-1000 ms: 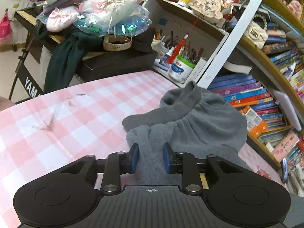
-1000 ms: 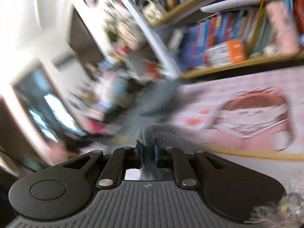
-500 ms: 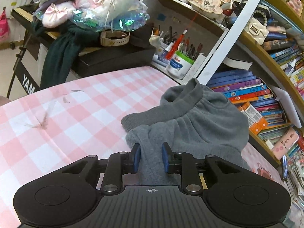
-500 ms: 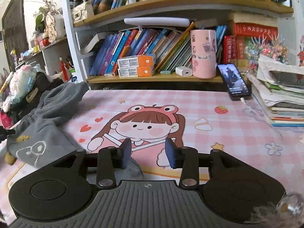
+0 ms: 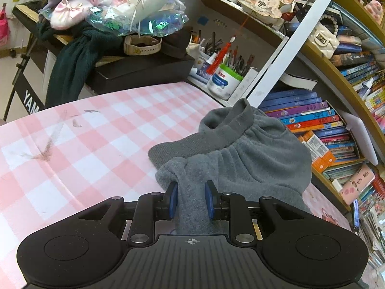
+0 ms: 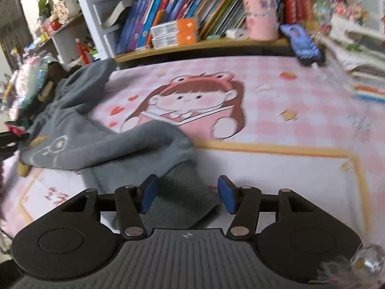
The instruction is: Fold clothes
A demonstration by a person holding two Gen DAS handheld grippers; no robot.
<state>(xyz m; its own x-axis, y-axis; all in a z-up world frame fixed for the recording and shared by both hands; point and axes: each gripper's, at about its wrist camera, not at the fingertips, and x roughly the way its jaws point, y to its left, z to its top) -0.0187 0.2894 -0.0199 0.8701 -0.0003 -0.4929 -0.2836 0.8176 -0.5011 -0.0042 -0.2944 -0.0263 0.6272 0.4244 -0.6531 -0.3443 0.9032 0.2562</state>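
One soft grey fleece garment [image 5: 252,159] with a ribbed band and a gathered edge is all there is to fold here, and it lies rumpled on the pink-and-white checked cloth [image 5: 101,139] that covers the table, toward the side nearer the bookshelf of upright coloured books [image 5: 312,120]. The left gripper [image 5: 191,201] is pinched onto a thick bunch of the fleece, its blue pads pressed into the fabric on both sides. The right gripper [image 6: 187,196] has just been opening: its blue pads stand apart, and a ribbed flap of the garment [image 6: 182,200] lies flat on the cloth between them without being squeezed, just beside the cartoon girl printed on the cloth [image 6: 190,106]. In the right wrist view the rest of the garment stretches away from that flap in loose humps, with a pale outline design showing on it. Judged from this, the folding is barely begun: one end seems laid down and let go, yet the body is bunched and uneven, no clean crease shows, and smoothing and doubling over remain.
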